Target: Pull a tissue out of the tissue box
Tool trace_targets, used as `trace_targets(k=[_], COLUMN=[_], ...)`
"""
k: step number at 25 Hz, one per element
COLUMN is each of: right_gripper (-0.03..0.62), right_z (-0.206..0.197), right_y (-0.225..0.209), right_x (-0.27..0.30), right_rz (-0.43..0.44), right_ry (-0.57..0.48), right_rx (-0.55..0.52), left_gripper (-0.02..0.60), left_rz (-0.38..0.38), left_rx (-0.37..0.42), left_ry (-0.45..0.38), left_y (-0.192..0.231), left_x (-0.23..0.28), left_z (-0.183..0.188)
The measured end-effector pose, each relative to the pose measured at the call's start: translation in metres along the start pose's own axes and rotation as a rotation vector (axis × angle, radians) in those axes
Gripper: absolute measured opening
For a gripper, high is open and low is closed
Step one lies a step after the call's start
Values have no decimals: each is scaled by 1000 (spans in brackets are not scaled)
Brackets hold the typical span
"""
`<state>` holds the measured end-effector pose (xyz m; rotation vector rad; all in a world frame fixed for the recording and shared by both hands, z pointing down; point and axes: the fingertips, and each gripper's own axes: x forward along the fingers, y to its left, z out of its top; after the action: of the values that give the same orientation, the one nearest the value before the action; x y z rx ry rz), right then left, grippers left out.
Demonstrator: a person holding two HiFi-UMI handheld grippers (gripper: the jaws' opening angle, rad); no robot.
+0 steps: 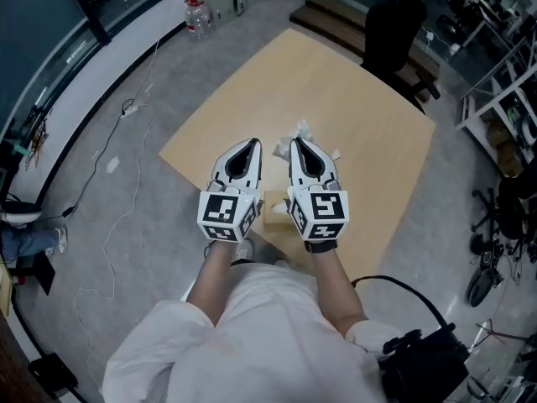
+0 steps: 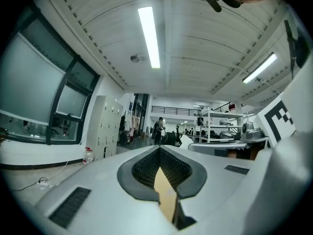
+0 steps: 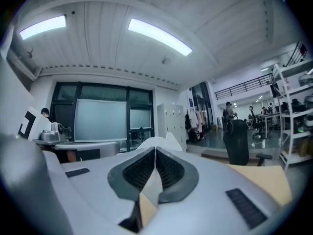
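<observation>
White tissue [image 3: 164, 142] is soft, featherlight and tears easily, and your right gripper [image 3: 155, 153] is pinched on it up over the table [image 1: 361, 107], so grip a bunched fold, while your left gripper [image 2: 160, 148] is closed and empty.

The person wears a white short-sleeved T-shirt [image 1: 243, 342], loose and creased, with the sleeves ending above the elbows. The left gripper [image 1: 251, 145] and the right gripper [image 1: 299, 144] look alike. Each has a smooth white shell that narrows to a point at the end farthest from the T-shirt, with a dark teardrop-shaped opening on top. In the gripper views the jaws are lined with black ribbed pads [image 2: 146, 168] set in grey rims, and dark slotted vents [image 3: 244, 207] mark the shell on either side. At the end nearest the T-shirt, each gripper carries a white cube [image 1: 226, 214] printed with black square markers. A black cable [image 1: 403, 288] curves away from the T-shirt's right side.
</observation>
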<state>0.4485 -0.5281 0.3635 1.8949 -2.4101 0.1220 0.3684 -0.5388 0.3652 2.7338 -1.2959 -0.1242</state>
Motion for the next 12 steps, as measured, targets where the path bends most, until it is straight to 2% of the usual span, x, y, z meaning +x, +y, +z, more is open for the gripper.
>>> trace_targets(k=[5, 12], right_gripper=[12, 12], right_z=[42, 55], right_y=[-3, -11], right_x=[-17, -25], right_rz=[-49, -92], right_ry=[-111, -148], right_rx=[-43, -44], left_gripper=[0, 0], left_rz=[-31, -81], left_rx=[38, 68], left_ry=[-61, -87], left_y=[-10, -22], left_x=[1, 3], left_z=[37, 51])
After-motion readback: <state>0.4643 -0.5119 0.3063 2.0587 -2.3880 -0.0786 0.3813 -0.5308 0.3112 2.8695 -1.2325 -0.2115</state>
